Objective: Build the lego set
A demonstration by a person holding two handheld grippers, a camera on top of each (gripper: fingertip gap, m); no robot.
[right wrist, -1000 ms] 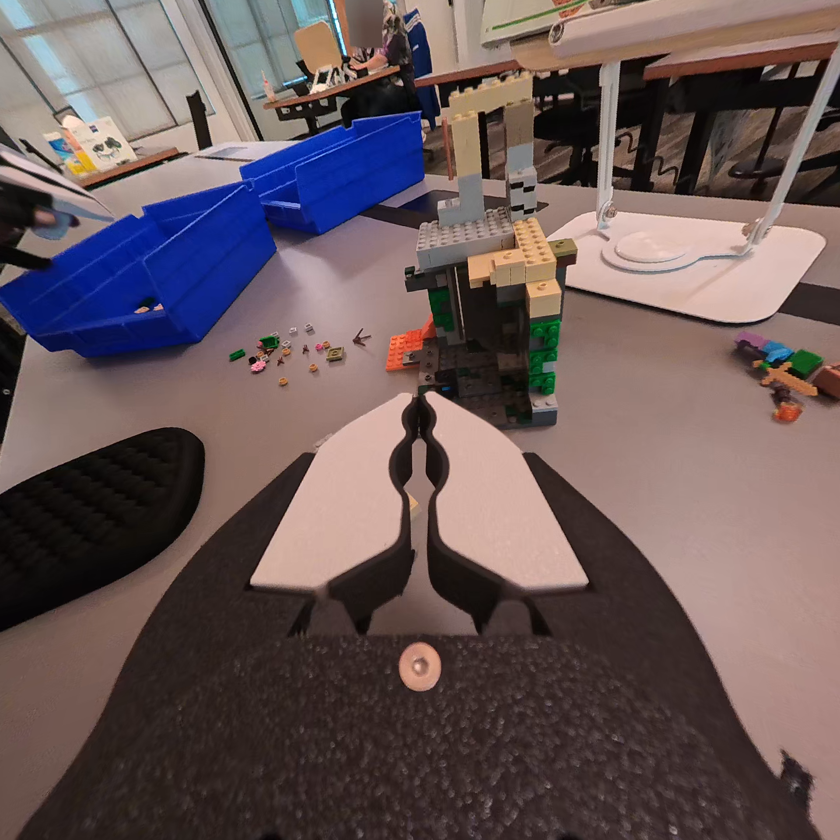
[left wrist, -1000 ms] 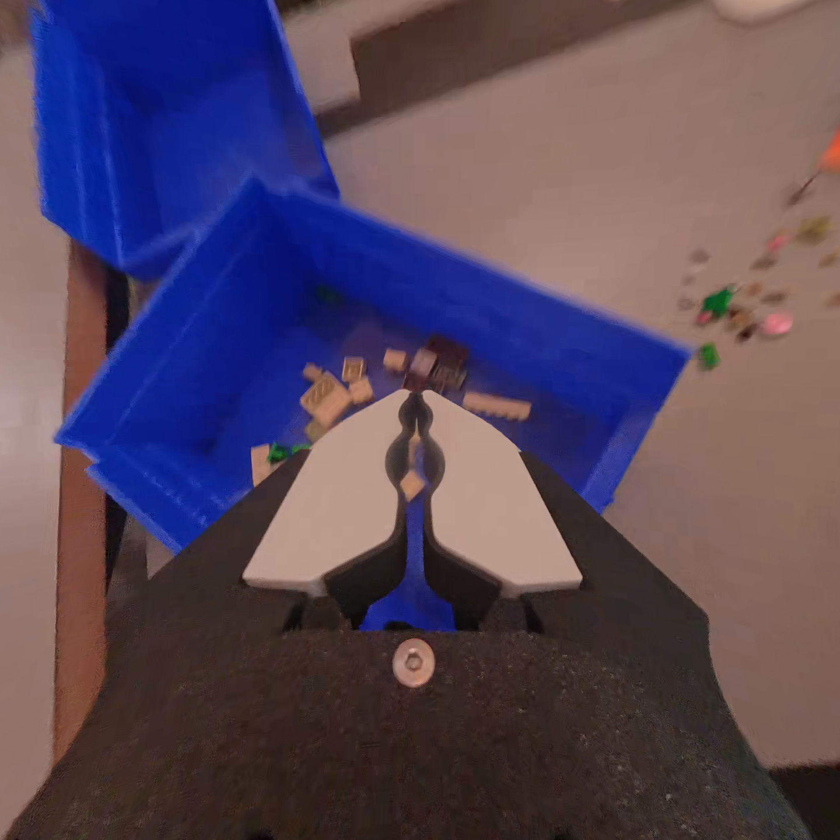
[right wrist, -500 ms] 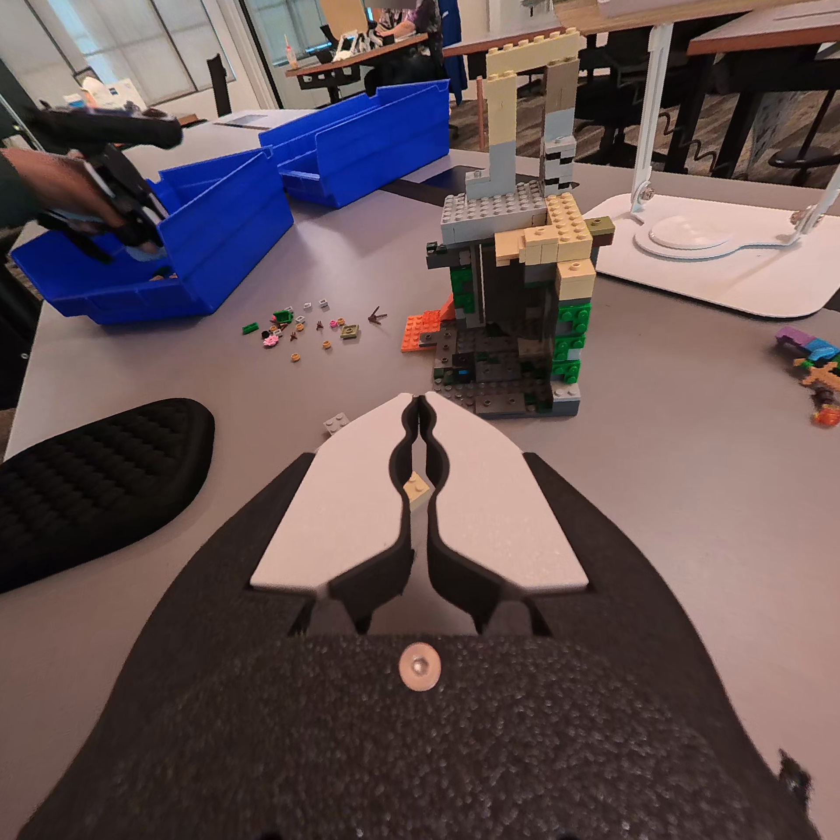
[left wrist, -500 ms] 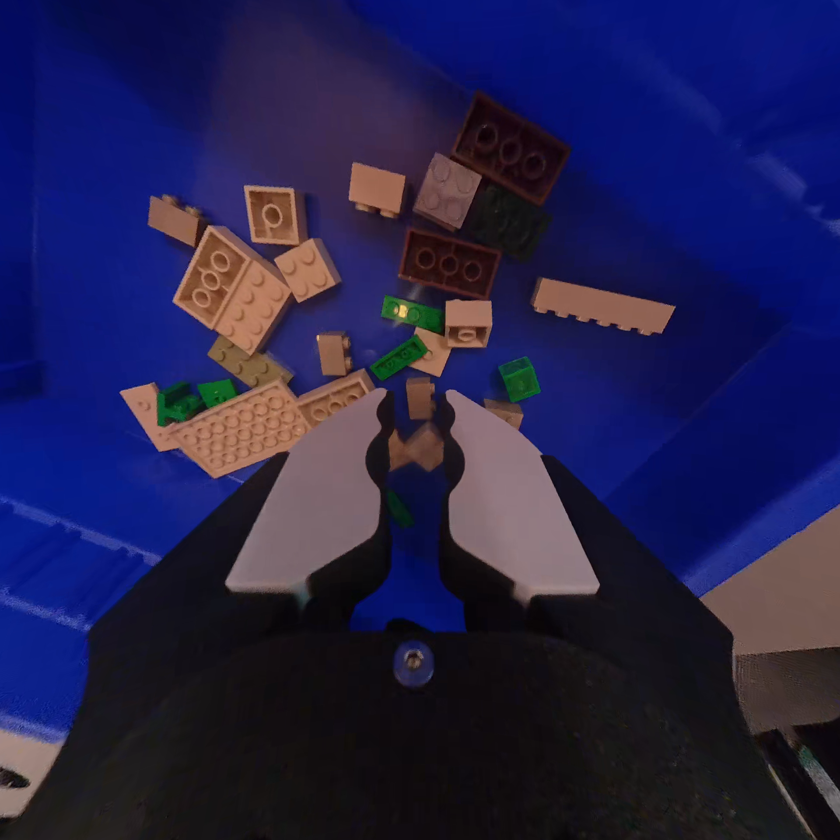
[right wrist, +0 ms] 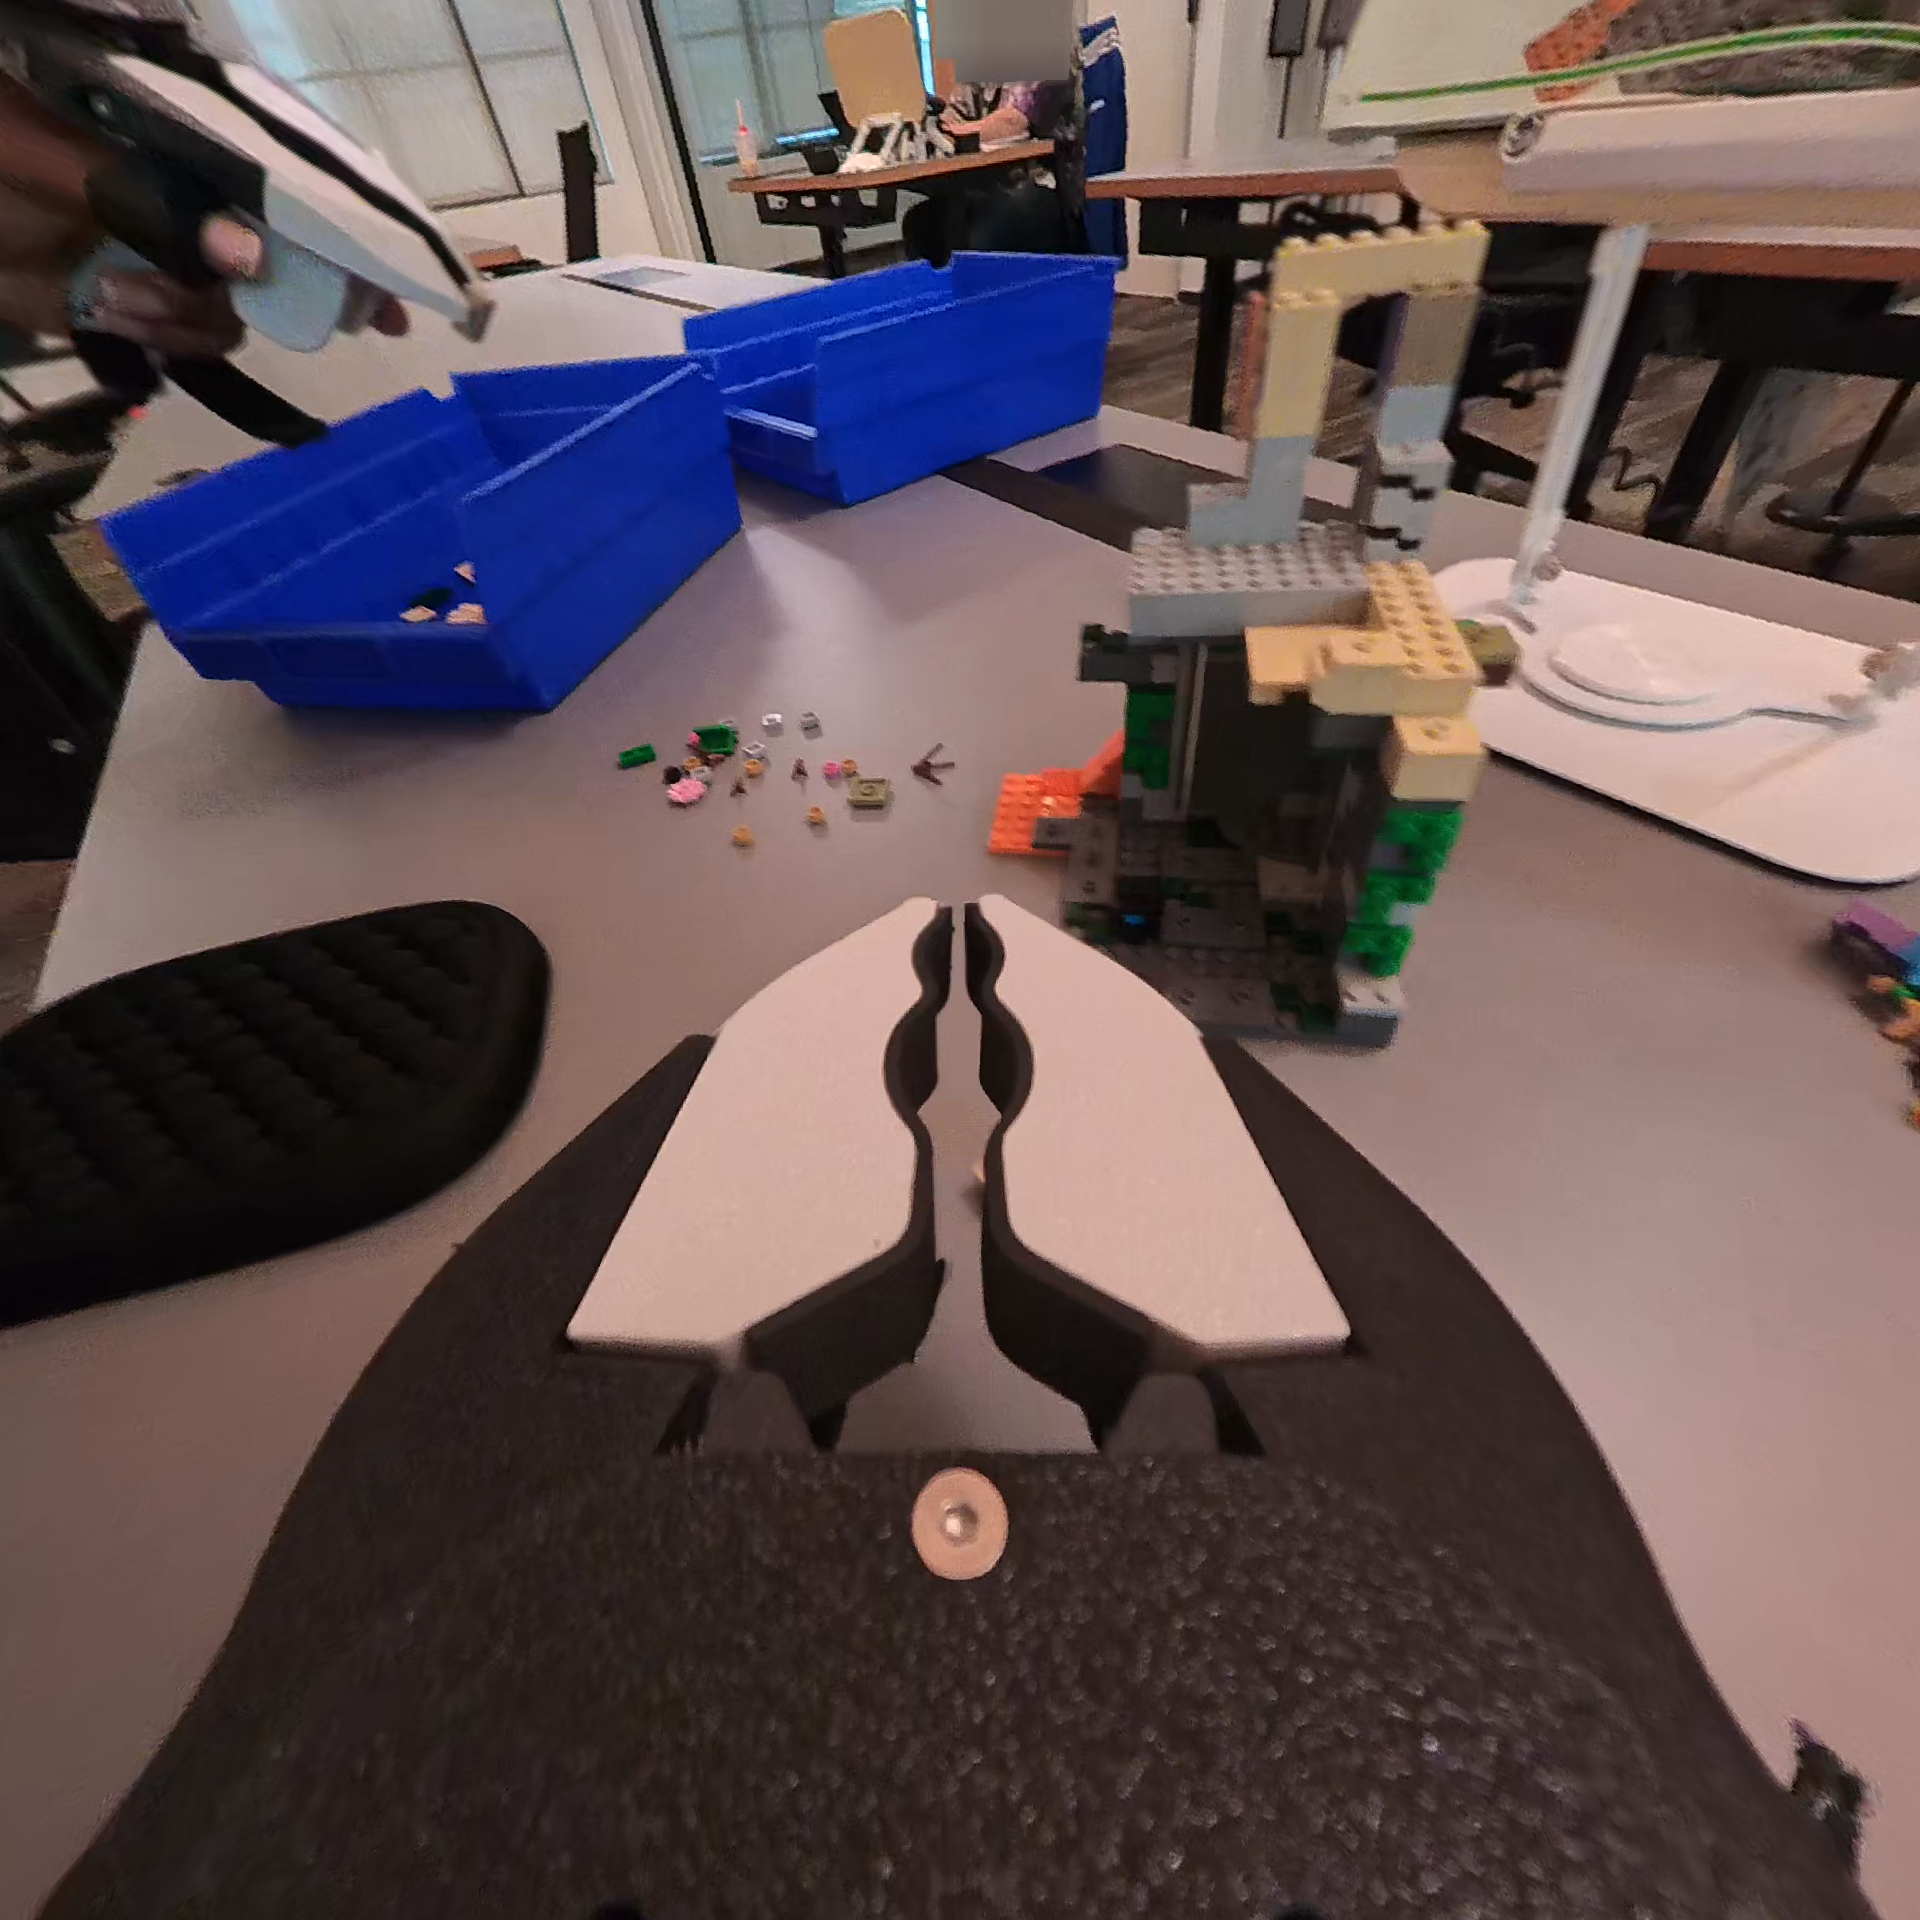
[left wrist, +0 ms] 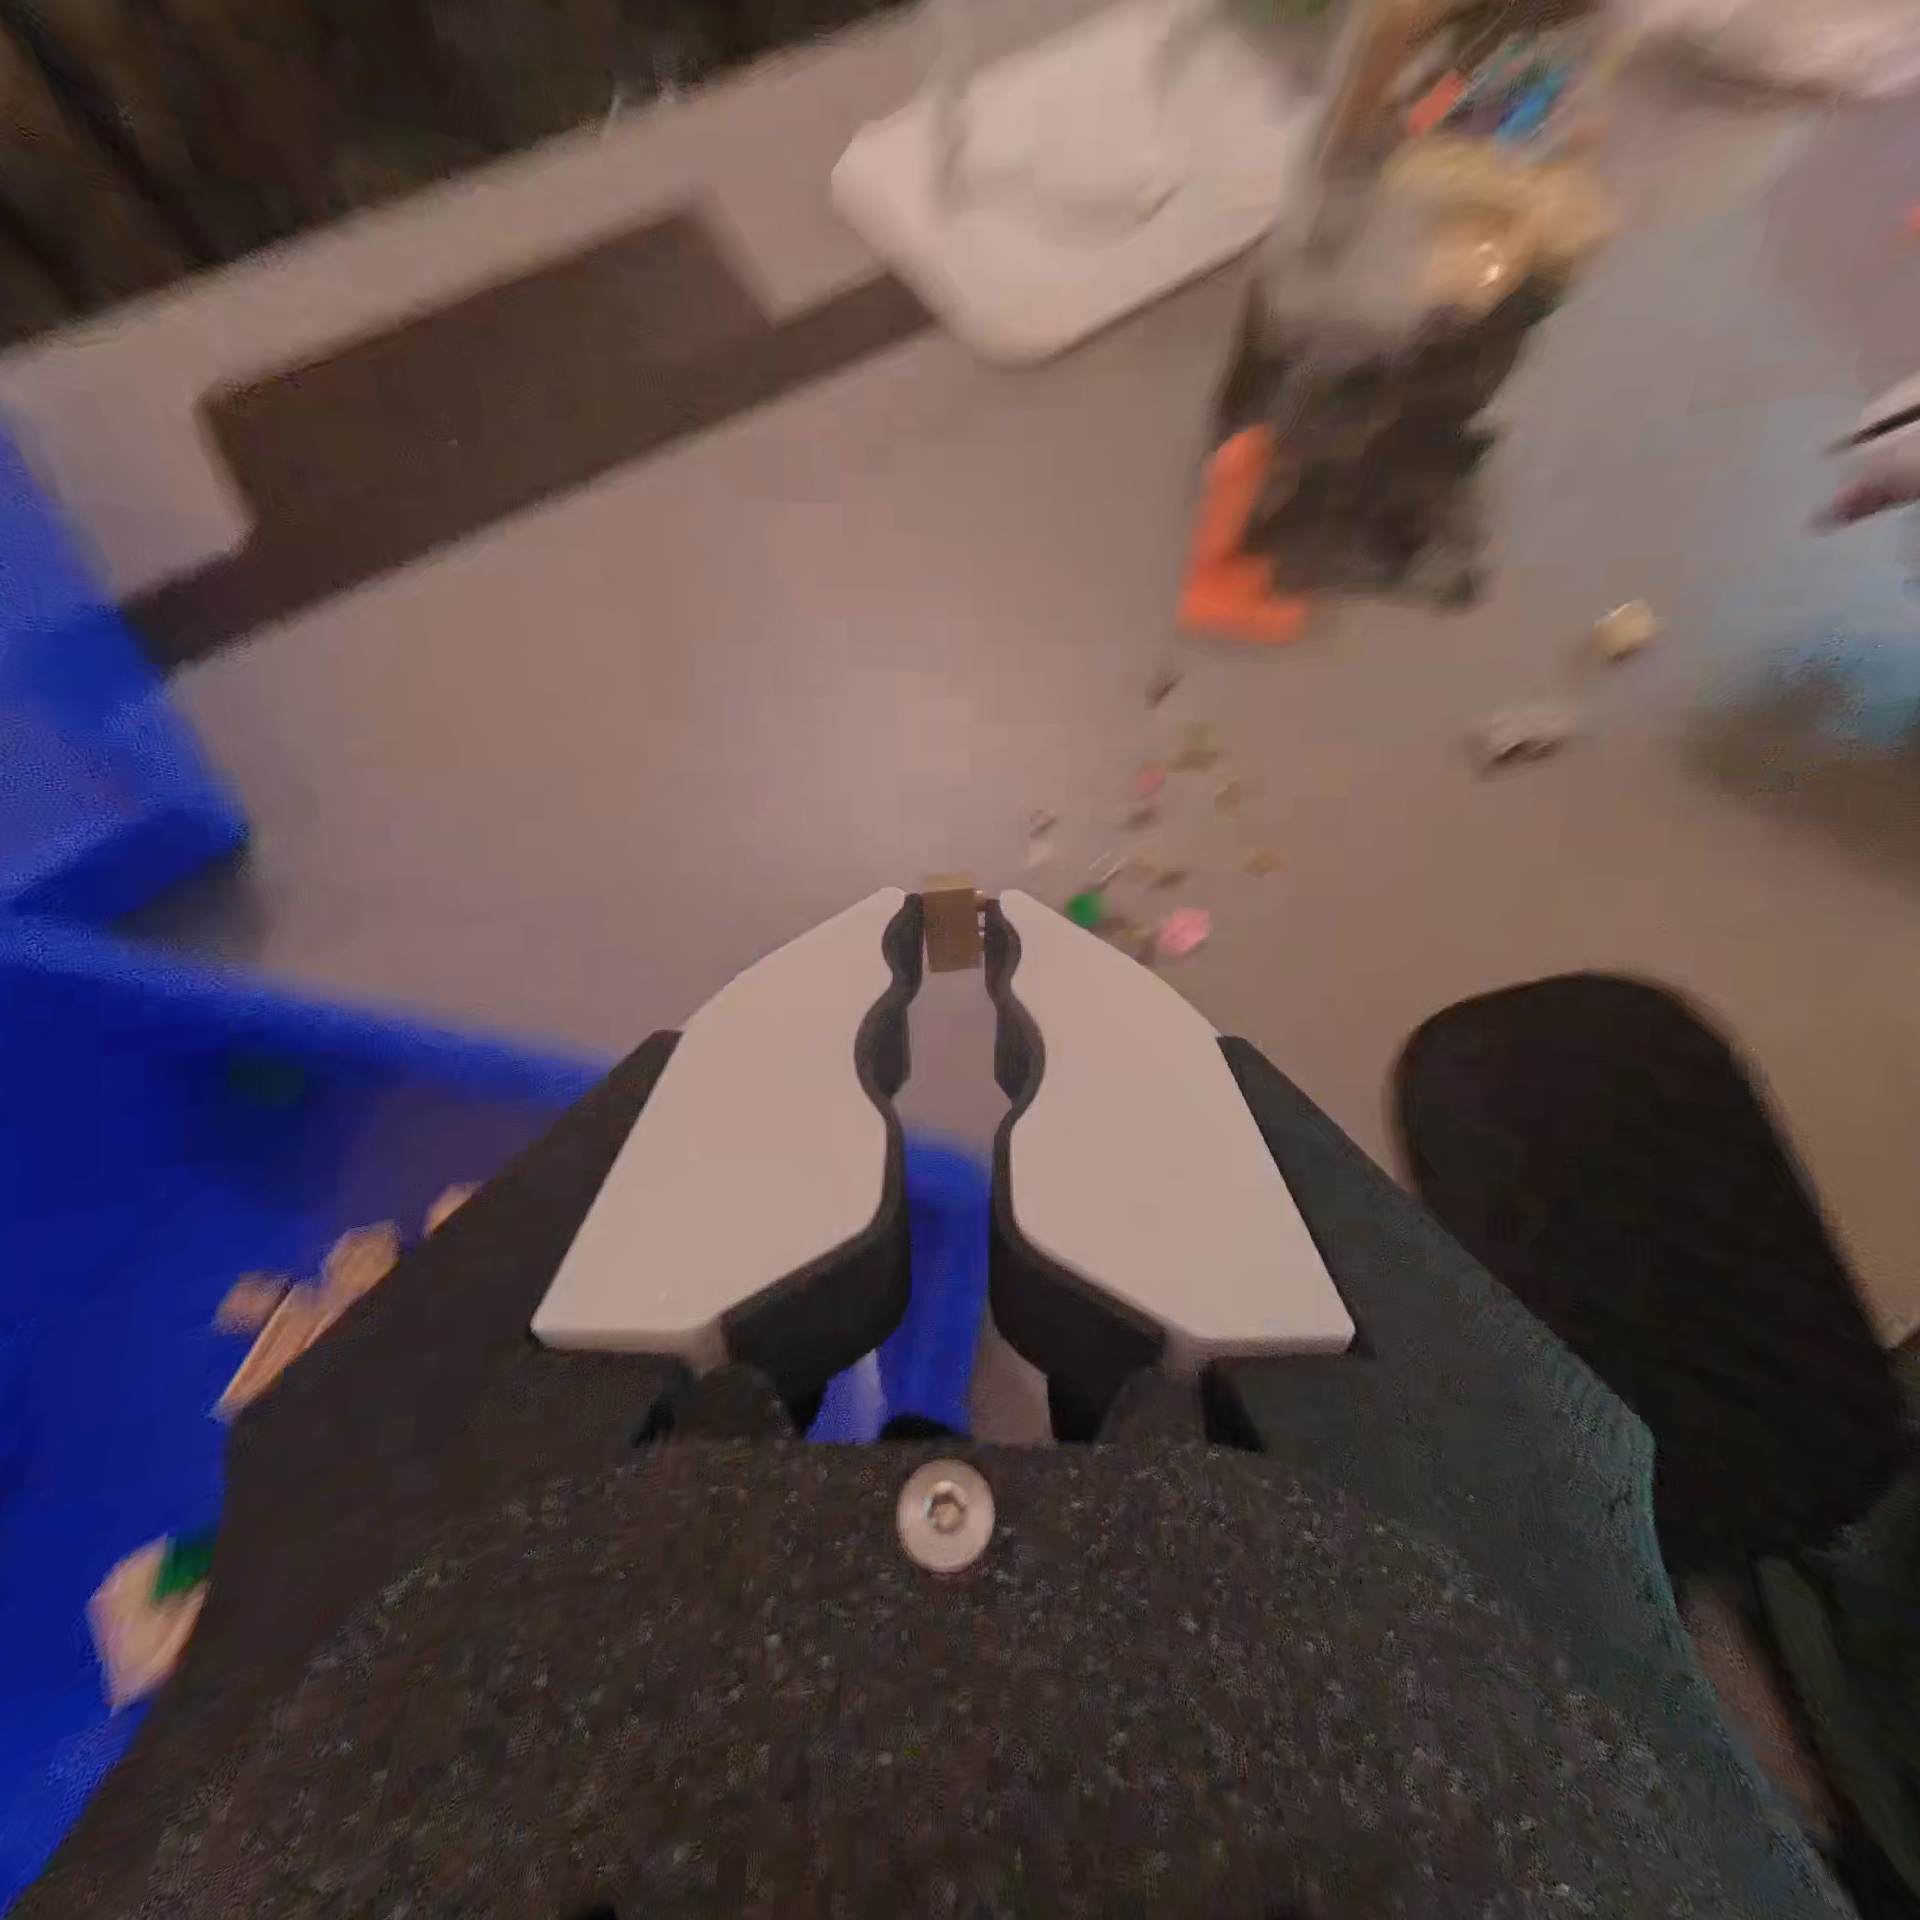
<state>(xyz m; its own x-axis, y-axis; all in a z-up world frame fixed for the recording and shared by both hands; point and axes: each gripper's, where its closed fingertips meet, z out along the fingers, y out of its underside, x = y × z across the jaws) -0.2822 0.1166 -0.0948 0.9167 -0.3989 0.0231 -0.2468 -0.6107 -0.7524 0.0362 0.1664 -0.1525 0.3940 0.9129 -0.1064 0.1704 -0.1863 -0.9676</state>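
One small tan brick sits pinched at the very tips of the left tongs, so these tongs are clenched on it. The brick stands upright between the jaws, its long axis running along the fingers, and a part of it sticks out past the tips. In the right wrist view the left tongs hang in the air above the near blue bin, at the far left of the table.

The model stands in the middle of the table. From the left tongs it lies ahead and to the right, well apart, with the scatter of tiny parts between them; the left wrist view is blurred, and the model shows there only as a dark smear at the upper right. So I judge that the brick must travel to the right across the table before it can be pressed on.

The right tongs are much nearer to the model, which is just ahead and a little right of their tips. Their jaws are almost together with only a thin slit, and I see nothing held at the tips. A pale bit shows low in the gap, but I cannot tell what it is. A black pad lies on the table at their left.

Which spot on the model the brick belongs to, I cannot tell.
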